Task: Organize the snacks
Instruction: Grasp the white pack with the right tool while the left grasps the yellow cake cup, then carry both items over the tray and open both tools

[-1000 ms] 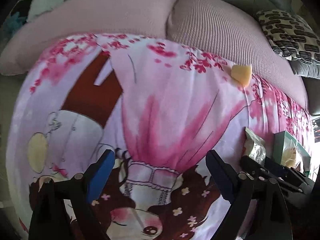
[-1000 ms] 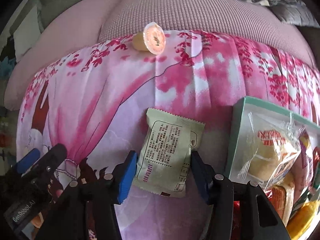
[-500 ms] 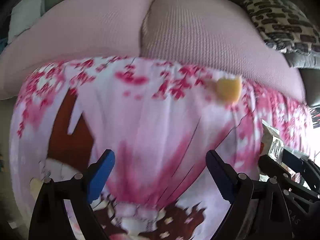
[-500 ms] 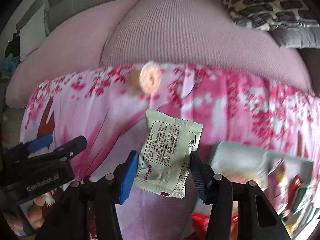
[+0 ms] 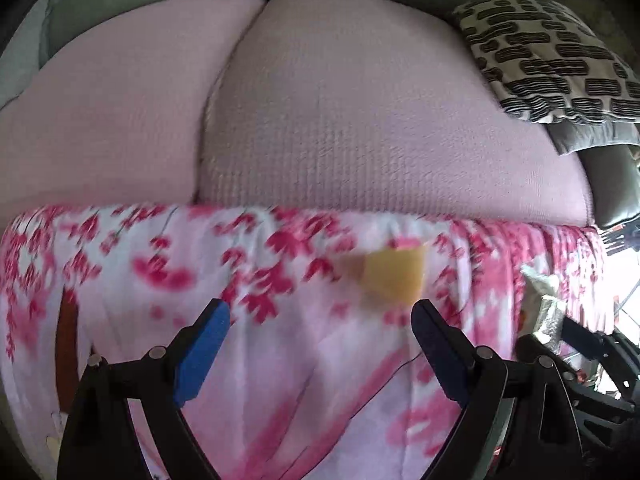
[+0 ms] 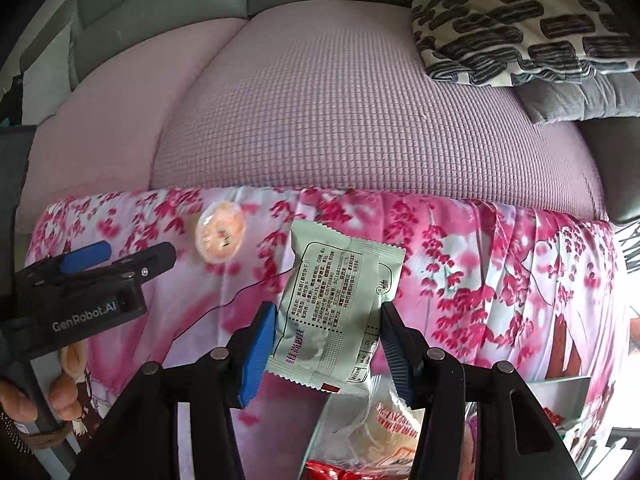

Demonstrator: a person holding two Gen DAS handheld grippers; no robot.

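My right gripper (image 6: 326, 338) is shut on a pale green snack packet (image 6: 336, 304) and holds it above the pink blossom-print cloth (image 6: 460, 264), over wrapped snacks (image 6: 380, 428) in a box at the bottom edge. A small yellow jelly cup (image 5: 394, 280) lies on its side near the cloth's far edge, just ahead of my open, empty left gripper (image 5: 320, 340). The cup also shows in the right wrist view (image 6: 220, 236), with the left gripper (image 6: 116, 260) beside it. The packet's edge shows in the left wrist view (image 5: 544, 304).
A pink ribbed sofa cushion (image 5: 360, 112) rises behind the cloth. A black-and-white patterned pillow (image 6: 520, 20) and a grey pillow (image 6: 580, 100) lie at the back right. A red wrapper (image 6: 344, 472) is in the box.
My right gripper has lifted the packet off the cloth and moved over the snack box. My left gripper has moved forward toward the jelly cup, which now sits close to its fingers.
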